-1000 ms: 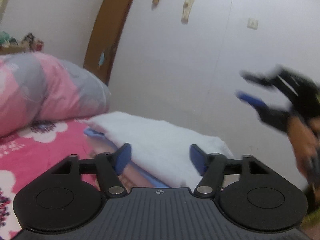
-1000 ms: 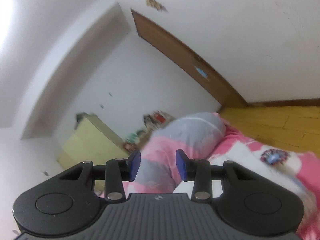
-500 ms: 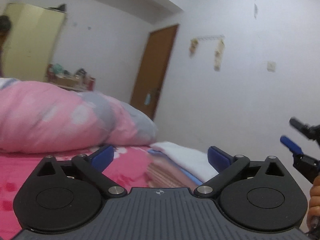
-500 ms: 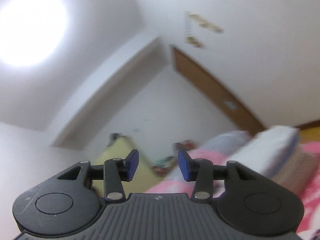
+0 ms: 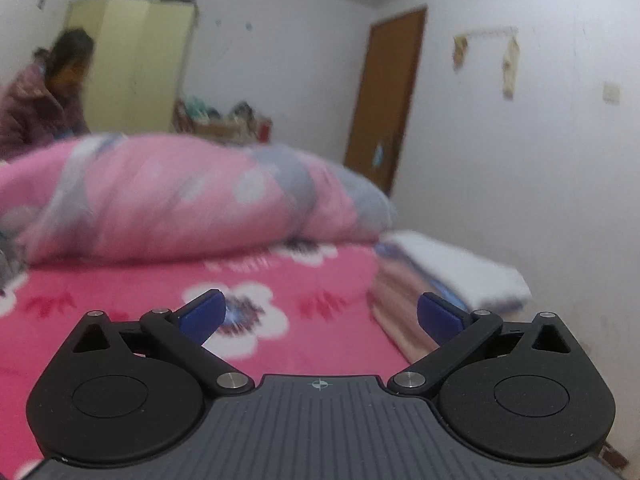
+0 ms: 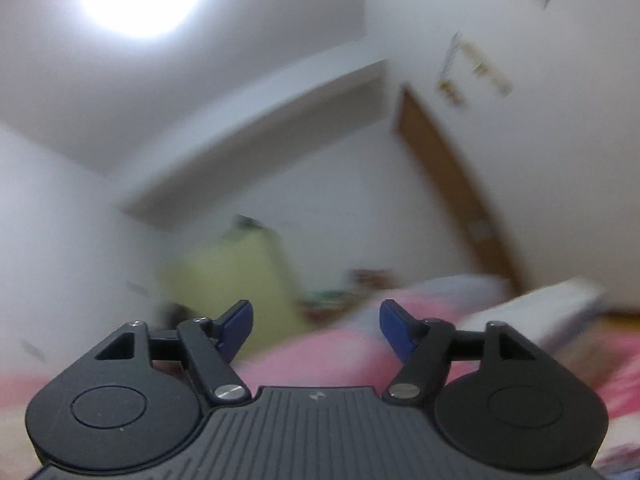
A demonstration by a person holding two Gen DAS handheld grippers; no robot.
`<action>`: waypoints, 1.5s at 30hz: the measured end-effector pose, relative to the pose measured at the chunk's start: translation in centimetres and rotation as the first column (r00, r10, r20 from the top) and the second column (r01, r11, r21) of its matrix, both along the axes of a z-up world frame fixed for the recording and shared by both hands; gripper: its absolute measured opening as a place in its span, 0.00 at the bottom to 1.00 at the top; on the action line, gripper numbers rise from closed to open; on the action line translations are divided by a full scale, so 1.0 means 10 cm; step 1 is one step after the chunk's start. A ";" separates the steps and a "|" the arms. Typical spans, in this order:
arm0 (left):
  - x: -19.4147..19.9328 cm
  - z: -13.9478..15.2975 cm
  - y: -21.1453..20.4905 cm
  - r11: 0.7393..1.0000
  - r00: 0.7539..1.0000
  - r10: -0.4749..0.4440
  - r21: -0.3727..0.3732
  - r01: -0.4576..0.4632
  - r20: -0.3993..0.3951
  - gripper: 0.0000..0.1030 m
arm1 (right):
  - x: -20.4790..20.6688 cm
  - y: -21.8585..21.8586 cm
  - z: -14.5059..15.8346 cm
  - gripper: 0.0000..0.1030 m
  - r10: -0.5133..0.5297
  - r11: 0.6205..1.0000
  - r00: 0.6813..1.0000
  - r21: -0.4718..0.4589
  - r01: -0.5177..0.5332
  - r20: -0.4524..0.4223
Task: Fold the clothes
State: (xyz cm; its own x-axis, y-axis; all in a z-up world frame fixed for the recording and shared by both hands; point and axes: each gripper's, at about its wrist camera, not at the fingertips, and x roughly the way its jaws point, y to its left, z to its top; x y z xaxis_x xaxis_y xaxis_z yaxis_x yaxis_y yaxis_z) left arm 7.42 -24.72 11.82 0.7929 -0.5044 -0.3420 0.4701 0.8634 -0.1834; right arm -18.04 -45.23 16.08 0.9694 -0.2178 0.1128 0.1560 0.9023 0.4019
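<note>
Where the pink flower-printed bed cover (image 5: 304, 332) meets the white wall, a low stack of folded clothes (image 5: 436, 280) lies at the bed's right edge: a thick white fleecy piece (image 5: 460, 264) on top, a thin blue layer under it, and peach-toned striped folds (image 5: 400, 300) at the bottom. The stack is blurred, so its edges and any finer pattern cannot be made out. Behind it, further up the bed, sits a puffy pink and grey quilt (image 5: 180, 200) bundled into a long mound.

The left gripper (image 5: 318, 316) hangs above the bed cover with its blue-padded jaws spread as wide as they go and nothing between them. The stack sits ahead of it and to the right, just beyond the right-hand pad, and is not touched by either finger.

The right gripper (image 6: 316, 326) is tilted, pointing across the room towards a pale yellow wardrobe (image 6: 240, 280), and its jaws are opening, with nothing between them. In this view the stack (image 6: 540, 312) appears as a white slab with darker layers below, off to the right of the gripper and apart from it.

A person in a dark patterned jacket (image 5: 36, 100) stands at the far left beside the wardrobe, and a brown wooden door (image 5: 384, 100) is set in the wall.
</note>
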 end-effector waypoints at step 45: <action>-0.81 -0.41 -0.63 0.992 0.998 -0.059 0.115 0.056 0.019 1.00 | 0.01 0.35 -0.50 1.00 -0.508 0.858 0.778 -0.296 0.419 -0.371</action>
